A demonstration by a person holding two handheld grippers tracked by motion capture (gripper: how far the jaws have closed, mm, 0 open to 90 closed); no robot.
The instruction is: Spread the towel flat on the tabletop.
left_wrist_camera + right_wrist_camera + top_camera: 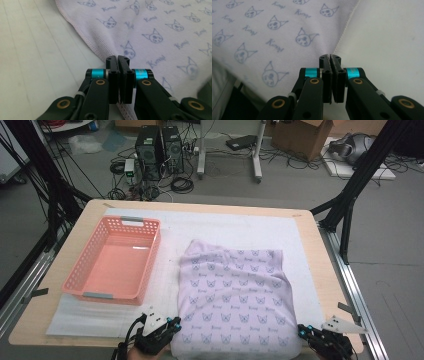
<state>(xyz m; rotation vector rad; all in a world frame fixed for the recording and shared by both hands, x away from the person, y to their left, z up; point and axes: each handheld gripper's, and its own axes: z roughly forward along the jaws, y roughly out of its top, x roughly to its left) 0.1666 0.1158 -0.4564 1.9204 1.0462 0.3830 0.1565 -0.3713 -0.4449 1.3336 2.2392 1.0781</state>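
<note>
With both sets of jaws pinched shut on the near corners of the pale lilac cat-print towel lying flat on the desk, lift your left gripper and right gripper together, evenly.

Lab or robotics test bay, not a home. Wooden table sits inside a black aluminium-profile frame, rails along both sides. Bare grey floor behind it is littered with loose cables. Two black PC towers stand directly on the floor, wired up. White stand legs, a cardboard box and a headset-like device on a foam slab sit further back. White padding sheet covers the tabletop.
</note>
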